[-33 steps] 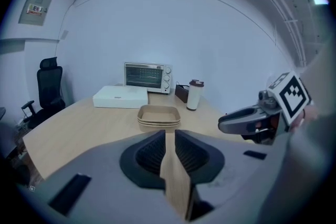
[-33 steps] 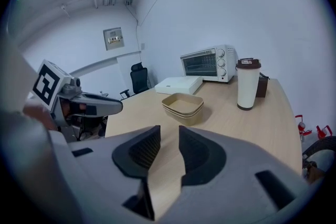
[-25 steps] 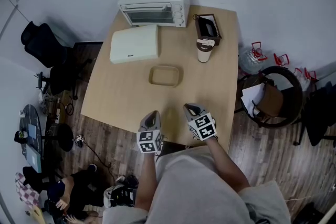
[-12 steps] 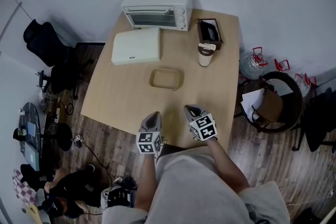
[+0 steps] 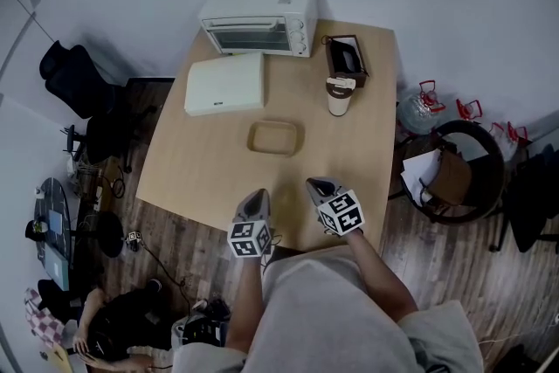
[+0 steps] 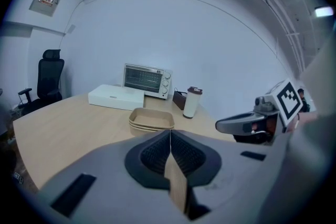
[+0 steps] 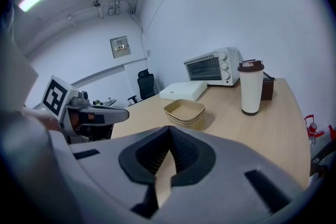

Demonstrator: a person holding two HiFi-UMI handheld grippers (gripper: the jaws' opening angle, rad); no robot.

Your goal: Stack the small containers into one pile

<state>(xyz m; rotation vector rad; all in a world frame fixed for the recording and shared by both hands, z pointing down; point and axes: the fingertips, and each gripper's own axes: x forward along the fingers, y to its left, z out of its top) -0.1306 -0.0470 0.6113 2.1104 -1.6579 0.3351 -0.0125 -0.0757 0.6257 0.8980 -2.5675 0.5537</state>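
Head view showed the small containers [image 5: 274, 138] already nested in one tan pile near the middle of the bench [image 5: 201, 162], their long axis running across it from side to side, with no loose container anywhere else on it. The pile lay ahead of both grippers and well apart from them, almost midway between the two. The left gripper [image 5: 255, 193] looked a shade nearer than the right gripper [image 5: 316, 184]. Both hung at the near edge of the bench, pointing slightly down toward the pile. In each gripper view the jaws were pressed together with nothing between them, and the pile sat beyond their tips, untouched. Behind it stood a white box [image 5: 224, 83], a toaster oven [image 5: 258, 13] and a lidded cup [image 5: 339, 94]. Judged from this, stacking looked complete.
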